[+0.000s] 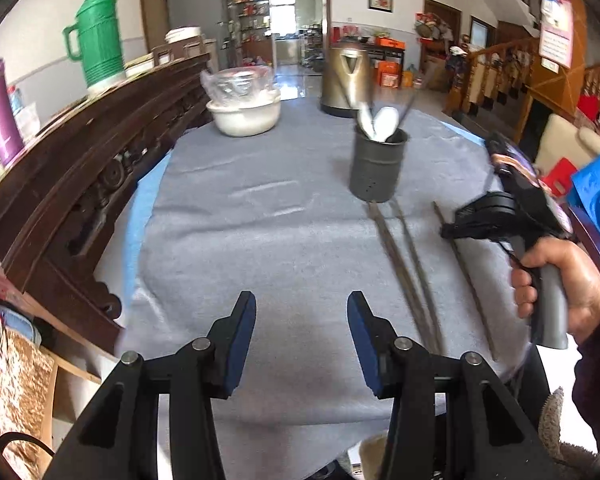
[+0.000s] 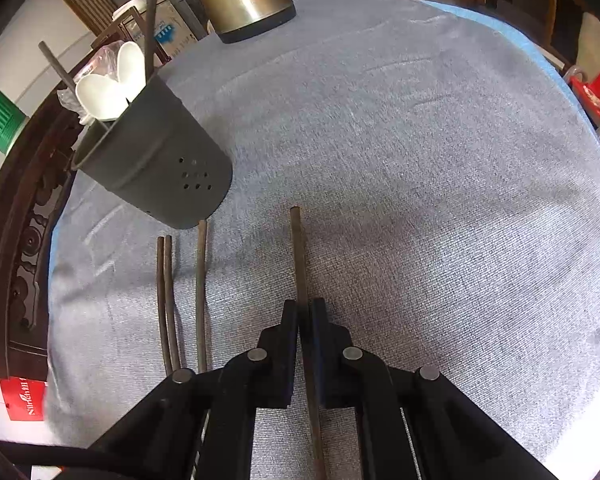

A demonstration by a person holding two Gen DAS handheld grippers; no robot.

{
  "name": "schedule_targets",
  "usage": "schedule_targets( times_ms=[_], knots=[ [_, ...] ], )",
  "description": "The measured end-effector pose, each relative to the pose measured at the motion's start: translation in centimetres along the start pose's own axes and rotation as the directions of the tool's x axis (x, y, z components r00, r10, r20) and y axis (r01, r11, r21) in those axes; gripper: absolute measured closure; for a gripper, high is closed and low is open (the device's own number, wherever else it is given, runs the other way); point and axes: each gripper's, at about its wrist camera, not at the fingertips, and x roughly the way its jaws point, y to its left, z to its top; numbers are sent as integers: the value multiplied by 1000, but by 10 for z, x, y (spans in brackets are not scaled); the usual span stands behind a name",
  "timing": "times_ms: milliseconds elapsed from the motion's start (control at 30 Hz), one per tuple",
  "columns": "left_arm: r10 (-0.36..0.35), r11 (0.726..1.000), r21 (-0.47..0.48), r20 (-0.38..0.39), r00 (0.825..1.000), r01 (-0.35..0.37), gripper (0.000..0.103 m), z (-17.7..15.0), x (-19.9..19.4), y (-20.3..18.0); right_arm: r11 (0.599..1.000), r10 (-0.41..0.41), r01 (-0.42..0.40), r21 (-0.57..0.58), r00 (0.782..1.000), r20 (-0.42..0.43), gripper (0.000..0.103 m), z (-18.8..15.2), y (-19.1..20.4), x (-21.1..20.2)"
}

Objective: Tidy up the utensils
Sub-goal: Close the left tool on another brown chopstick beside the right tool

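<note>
Right tool point(image 2: 304, 308): clamped on one chopstick point(image 2: 298, 256), gripped partway along so the far end points out ahead, likely for tipping into the holder point(image 2: 156, 160); whether lifted or touching the surface point(image 2: 420, 160) cannot be told.
Left tool point(image 1: 302, 320): fingers apart, nothing between them, hovering over bare cloth; probably on standby.
Holder: upright on the surface, just beyond the loose chopsticks, open mouth up to receive utensils.
Holder contents: two white spoons point(image 2: 112, 80), bowls up, plus two dark sticks leaning out.
Loose chopsticks: three point(image 2: 200, 280), lying flat and roughly parallel, tips near the holder's base; two touching as a pair, one just beside.
Chopstick count: four outside the holder, one of them in the right tool.
Kettle point(image 1: 346, 80): one, behind the holder, apart from it.
Bowl point(image 1: 244, 114): one, white, far left of the surface, plastic-covered dish stacked on top.
Progress: likely midway, with the loose three not yet collected.
</note>
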Motion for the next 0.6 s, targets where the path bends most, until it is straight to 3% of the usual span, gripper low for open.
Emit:
schedule_targets(
  times_ms=[133,333,400,600],
  knots=[
    [1,999,-33,-27,1000,-2,54,9,16,16,999,37,-37,18,999,-8,95,3,-15,-5],
    [-126,992,-33,-78,989,124,54,34,66,-1,986,148,-146,79,989,-24,95,6,-39,-3],
    [-135,991,-22,-107,985,133,54,41,86,-11,980,180,-177,87,983,-31,95,7,-46,-3],
    [-206,979,-42,-213,955,201,54,59,146,-40,966,243,-238,97,969,-48,96,10,-59,-4]
  ],
)
